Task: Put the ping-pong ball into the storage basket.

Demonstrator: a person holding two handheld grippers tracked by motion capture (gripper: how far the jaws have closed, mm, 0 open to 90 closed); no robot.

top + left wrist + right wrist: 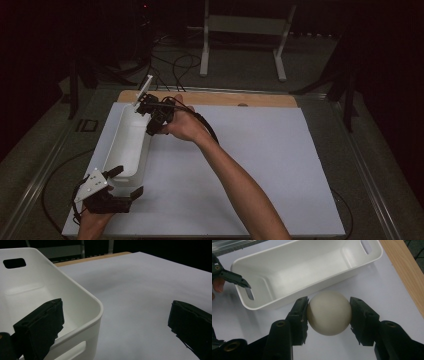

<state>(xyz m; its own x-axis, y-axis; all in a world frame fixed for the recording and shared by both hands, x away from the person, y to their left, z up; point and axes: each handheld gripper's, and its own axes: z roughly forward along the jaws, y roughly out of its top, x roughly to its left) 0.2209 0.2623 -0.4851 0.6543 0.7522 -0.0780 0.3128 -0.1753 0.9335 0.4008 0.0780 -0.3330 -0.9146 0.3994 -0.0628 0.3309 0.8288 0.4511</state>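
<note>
A long white bin (125, 142) lies lengthwise at the left of the white sheet (260, 160). My right gripper (153, 124), reaching across by the bin's far end, is shut on a cream ball (329, 316). In the right gripper view the ball sits between the jaws of the right gripper (328, 301), just above the sheet beside the bin (307, 267). My left gripper (126, 182) is open at the bin's near end. In the left gripper view the left gripper (115, 305) has one jaw inside the bin (82, 302) and the other out over the sheet.
A wooden board edge (210, 97) runs along the sheet's far side. Beyond it, on the dark floor, are cables (175, 65) and a white frame stand (245, 25). A metal rail (40, 175) borders the left side.
</note>
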